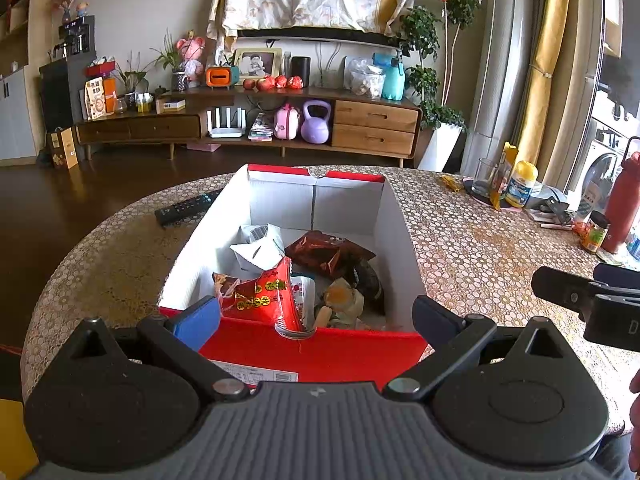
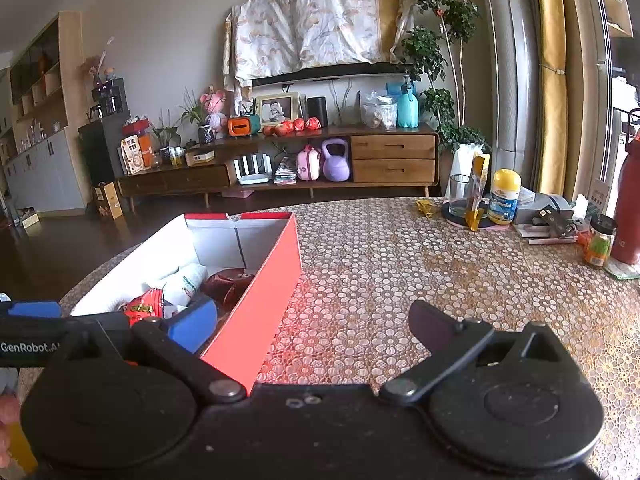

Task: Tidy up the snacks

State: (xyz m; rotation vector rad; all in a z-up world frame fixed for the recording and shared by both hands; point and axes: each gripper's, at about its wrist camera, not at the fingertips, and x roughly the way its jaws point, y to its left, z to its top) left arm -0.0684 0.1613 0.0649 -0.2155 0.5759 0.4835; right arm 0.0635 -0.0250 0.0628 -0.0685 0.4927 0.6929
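The left gripper (image 2: 30, 346) carries the white text "GenRobot.A", cut off, and the right gripper (image 1: 612, 326) shows perhaps a letter "D".

Left gripper (image 1: 316, 316): low in the frame, jaws spread wide, nothing between them. Right gripper (image 2: 312, 320): likewise wide apart and empty, level, its body also showing at right edge of left view.
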